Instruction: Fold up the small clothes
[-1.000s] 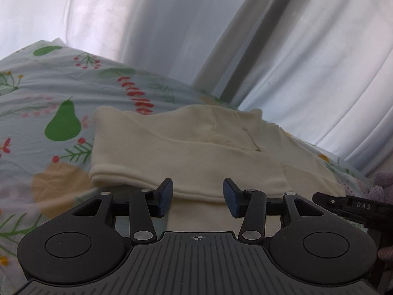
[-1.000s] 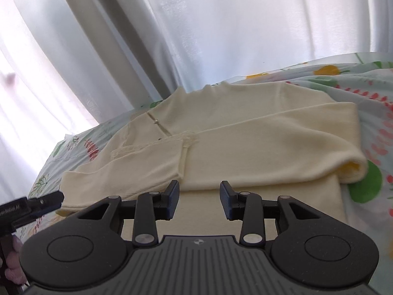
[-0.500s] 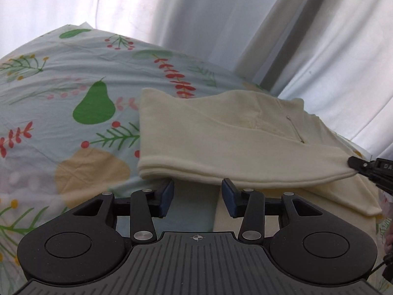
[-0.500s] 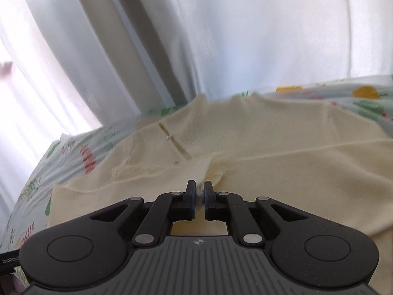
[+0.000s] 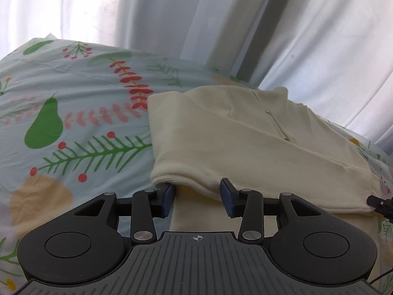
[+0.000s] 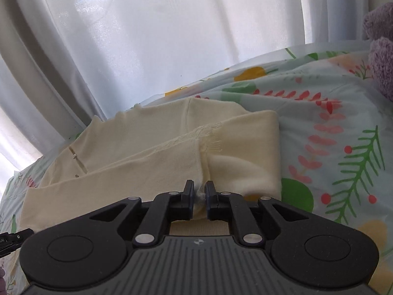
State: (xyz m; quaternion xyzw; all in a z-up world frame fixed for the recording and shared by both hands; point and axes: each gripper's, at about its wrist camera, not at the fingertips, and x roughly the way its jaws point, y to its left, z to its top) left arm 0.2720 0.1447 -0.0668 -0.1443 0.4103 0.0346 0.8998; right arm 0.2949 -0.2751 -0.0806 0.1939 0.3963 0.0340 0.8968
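Pale curtains (image 5: 152, 12) hang in long folds behind a bed whose sheet (image 5: 73, 127) is light blue, printed with green pears, red berry sprigs and yellow fruit. On it lies a small cream sweater (image 5: 233, 142), folded over itself, with a short zip placket near its neck at about one o'clock in the left wrist view. In that view the garment fills the middle and right of the picture, its rolled lower edge sitting right at the fingertips. The left gripper (image 5: 197, 198) stands with its jaws wide apart, blue pads facing each other; the left pad is tucked just under the rolled edge at nine o'clock of the gap, the right pad touches or sits just beside the fold, and nothing is pinched between them. At three o'clock in that same view the black tip of the other tool meets the sweater's far corner. From the right wrist view the sweater (image 6: 152, 152) stretches from the centre out to nine o'clock, a frayed seam running across it. The right gripper (image 6: 199, 194) has its jaws drawn narrow, nipping a bunch of cream fabric that puckers up between the fingers. A fuzzy purple thing (image 6: 380, 49), perhaps a soft toy, sits at two o'clock on the sheet (image 6: 331, 135), well apart from the sweater.
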